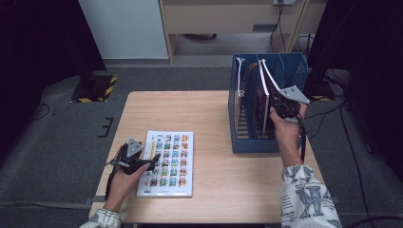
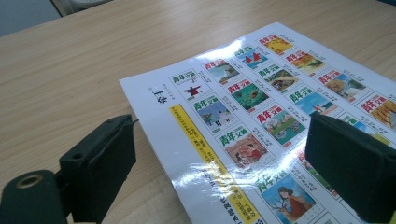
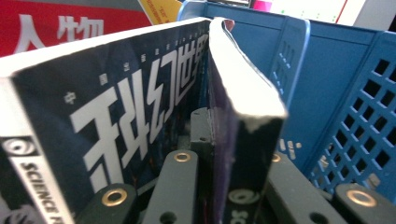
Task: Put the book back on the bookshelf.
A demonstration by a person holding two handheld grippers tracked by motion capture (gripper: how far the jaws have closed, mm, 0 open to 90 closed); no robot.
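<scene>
1. Magazine (image 3: 140,116) with the dark cover, clamped in the right gripper (image 1: 283,105), stands upright in the blue file crate (image 1: 292,66) at the upper right of the high view. In the right gripper view its spine edge runs up between the black jaws, which are closed tight on it.
2. Handling, as a judgement: it is light and thin but floppy. The top corner of the cover already curls away from the pages (a sign the paper has little stiffness), so a grip low on the spine side should carry it better than a grip on the loose page edge.
3. Its cover looks glossy, so it may slide in the pads if the grip eases. Paper tears and creases, so it should not be forced against the crate's dividers.
4. Looks: dark blue-black cover, large white characters printed on it, a white strip along one side with "SCIENCE" partly readable, and white page edges.
5. Second magazine (image 1: 167,163) lies flat on the table (image 1: 209,109) at the lower left of the high view, its white cover printed with a grid of small colourful pictures and a yellow band.
6. Left gripper (image 1: 153,163) rests at that magazine's near-left edge. In the left gripper view its jaws stand wide apart, one over bare wood and one over the cover, holding nothing.
7. Lying flat, that one offers only a thin edge to pinch (awkward to lift cleanly).
</scene>
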